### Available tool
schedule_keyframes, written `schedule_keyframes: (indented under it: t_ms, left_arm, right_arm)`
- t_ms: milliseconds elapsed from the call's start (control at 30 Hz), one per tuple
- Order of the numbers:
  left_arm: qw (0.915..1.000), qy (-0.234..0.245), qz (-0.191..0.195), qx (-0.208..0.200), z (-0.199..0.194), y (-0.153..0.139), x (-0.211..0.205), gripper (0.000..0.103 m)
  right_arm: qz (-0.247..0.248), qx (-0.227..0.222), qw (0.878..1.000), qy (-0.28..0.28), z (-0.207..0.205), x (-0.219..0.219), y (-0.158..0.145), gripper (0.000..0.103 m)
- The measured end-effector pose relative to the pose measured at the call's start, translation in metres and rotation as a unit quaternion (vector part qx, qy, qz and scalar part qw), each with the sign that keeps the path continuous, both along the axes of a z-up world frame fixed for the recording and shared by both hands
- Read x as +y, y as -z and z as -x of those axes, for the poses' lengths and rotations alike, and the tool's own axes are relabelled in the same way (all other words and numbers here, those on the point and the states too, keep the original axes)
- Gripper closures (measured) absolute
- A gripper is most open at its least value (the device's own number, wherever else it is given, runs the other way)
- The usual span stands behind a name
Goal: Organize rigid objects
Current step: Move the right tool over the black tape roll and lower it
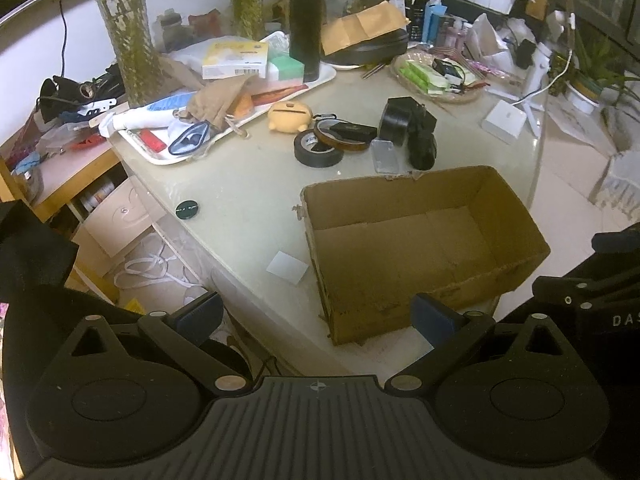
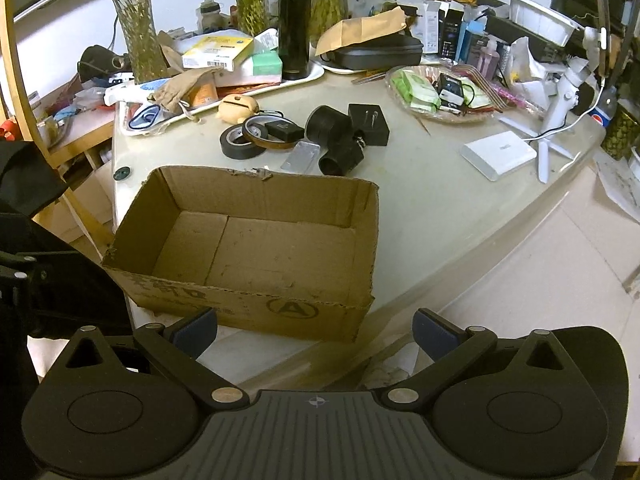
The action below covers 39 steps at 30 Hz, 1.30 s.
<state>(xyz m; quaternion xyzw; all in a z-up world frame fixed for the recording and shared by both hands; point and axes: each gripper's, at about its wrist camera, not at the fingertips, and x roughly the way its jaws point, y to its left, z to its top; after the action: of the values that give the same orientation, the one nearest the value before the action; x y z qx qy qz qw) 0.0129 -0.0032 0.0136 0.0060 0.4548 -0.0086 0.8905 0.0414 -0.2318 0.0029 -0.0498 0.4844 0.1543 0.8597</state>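
Note:
An empty cardboard box stands open at the table's near edge. Behind it lie a black tape roll, an amber tape roll, a yellow pig-shaped case, black cylinders and a black cube, and a small clear case. My left gripper is open in front of the box's near left corner, holding nothing. My right gripper is open before the box's front wall, also holding nothing.
A cluttered white tray with a tall black flask sits at the back. Glass vases, a wicker plate of packets, a white power bank and a small tripod crowd the far side.

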Motion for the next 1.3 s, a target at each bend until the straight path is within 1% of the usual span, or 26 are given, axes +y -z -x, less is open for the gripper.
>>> schedule_keyframes:
  t_ms: [233, 400, 567, 833, 1100, 1300]
  left_arm:
    - [0.9999, 0.008, 0.007, -0.008, -0.007, -0.003, 0.003, 0.001]
    - [0.9998, 0.002, 0.004, -0.018, -0.014, -0.005, 0.007, 0.001]
    - [0.9998, 0.000, 0.010, -0.017, -0.023, -0.002, 0.012, 0.001]
    - [0.9999, -0.001, 0.006, -0.012, -0.036, 0.002, 0.014, 0.001]
    - [0.9996, 0.009, 0.023, -0.016, -0.049, 0.004, 0.016, 0.001]
    - [0.9995, 0.009, 0.021, -0.020, -0.060, 0.004, 0.015, 0.000]
  right_arm:
    - [-0.001, 0.007, 1.000, 0.006, -0.009, -0.005, 0.003, 0.000]
    - [-0.001, 0.009, 1.000, 0.006, -0.016, -0.006, 0.004, 0.000]
    - [-0.007, 0.008, 1.000, 0.005, -0.030, -0.009, 0.005, 0.000]
    - [-0.015, 0.011, 1.000, 0.014, -0.054, -0.015, 0.009, 0.000]
    - [-0.032, 0.019, 0.999, 0.022, -0.073, -0.021, 0.012, 0.000]
    - [-0.040, 0.023, 0.999, 0.023, -0.090, -0.022, 0.011, 0.000]
